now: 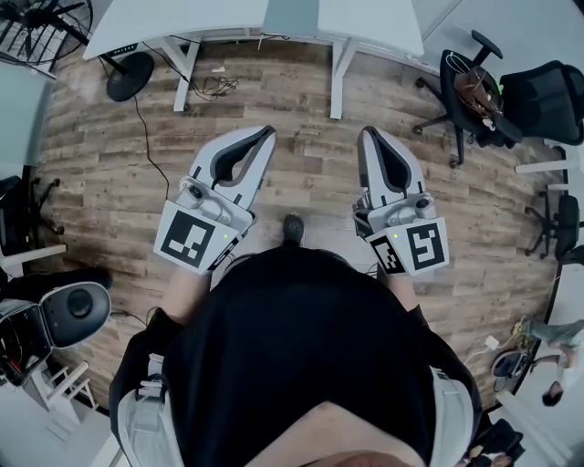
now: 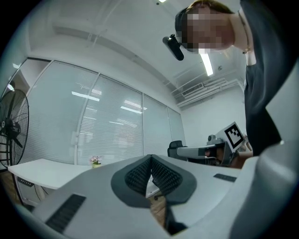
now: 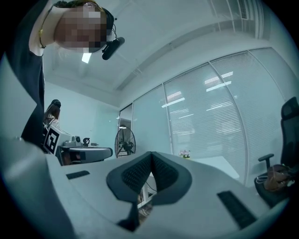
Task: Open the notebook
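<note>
No notebook shows in any view. In the head view both grippers are held out level over a wooden floor [image 1: 301, 155], in front of the person's dark torso. My left gripper [image 1: 269, 131] has its jaws together with nothing between them; its own view shows the ribbed pads [image 2: 161, 175] meeting at the tip of the left gripper [image 2: 151, 157]. My right gripper [image 1: 368, 131] is likewise shut and empty, its pads [image 3: 161, 170] touching at the tip of the right gripper [image 3: 150, 153]. Each gripper view catches the other gripper off to the side.
White desks [image 1: 228, 23] stand ahead at the top of the head view, with a floor fan [image 1: 41, 27] at far left and black office chairs [image 1: 474, 91] at right. A cable [image 1: 146, 137] trails over the floor. The person's shoe [image 1: 292, 228] shows between the grippers.
</note>
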A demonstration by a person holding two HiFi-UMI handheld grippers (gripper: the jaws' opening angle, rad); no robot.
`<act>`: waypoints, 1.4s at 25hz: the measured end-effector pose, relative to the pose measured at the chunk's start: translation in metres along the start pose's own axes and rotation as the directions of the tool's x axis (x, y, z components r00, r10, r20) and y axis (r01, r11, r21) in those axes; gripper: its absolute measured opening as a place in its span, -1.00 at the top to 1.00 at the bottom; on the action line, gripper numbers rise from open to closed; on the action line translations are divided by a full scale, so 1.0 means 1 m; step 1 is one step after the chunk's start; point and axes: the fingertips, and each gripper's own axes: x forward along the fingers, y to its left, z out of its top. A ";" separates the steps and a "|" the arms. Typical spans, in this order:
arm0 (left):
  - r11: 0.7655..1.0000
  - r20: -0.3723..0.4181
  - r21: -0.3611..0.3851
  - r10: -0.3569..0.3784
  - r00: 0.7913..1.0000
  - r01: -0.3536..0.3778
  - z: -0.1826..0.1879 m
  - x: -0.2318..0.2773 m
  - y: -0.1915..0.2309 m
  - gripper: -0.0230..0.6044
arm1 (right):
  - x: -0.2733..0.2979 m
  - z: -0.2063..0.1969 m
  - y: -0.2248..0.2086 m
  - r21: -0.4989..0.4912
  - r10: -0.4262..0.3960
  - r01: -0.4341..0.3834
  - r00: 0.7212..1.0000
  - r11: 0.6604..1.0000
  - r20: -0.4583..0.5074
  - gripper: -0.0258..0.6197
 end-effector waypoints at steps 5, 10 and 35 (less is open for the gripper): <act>1.000 -0.006 0.005 0.026 1.000 -0.026 -0.005 0.016 0.003 0.89 | 0.010 -0.006 -0.017 -0.003 0.023 -0.023 1.000 1.000 -0.008 0.91; 0.999 -0.022 0.010 0.032 0.999 -0.031 -0.007 0.020 0.010 0.89 | 0.020 -0.007 -0.019 0.006 0.036 -0.036 0.999 0.999 -0.004 0.91; 0.998 -0.032 -0.002 0.062 0.998 -0.062 -0.013 0.024 0.013 0.89 | 0.028 -0.008 -0.032 -0.054 0.028 -0.029 1.000 0.998 -0.011 0.91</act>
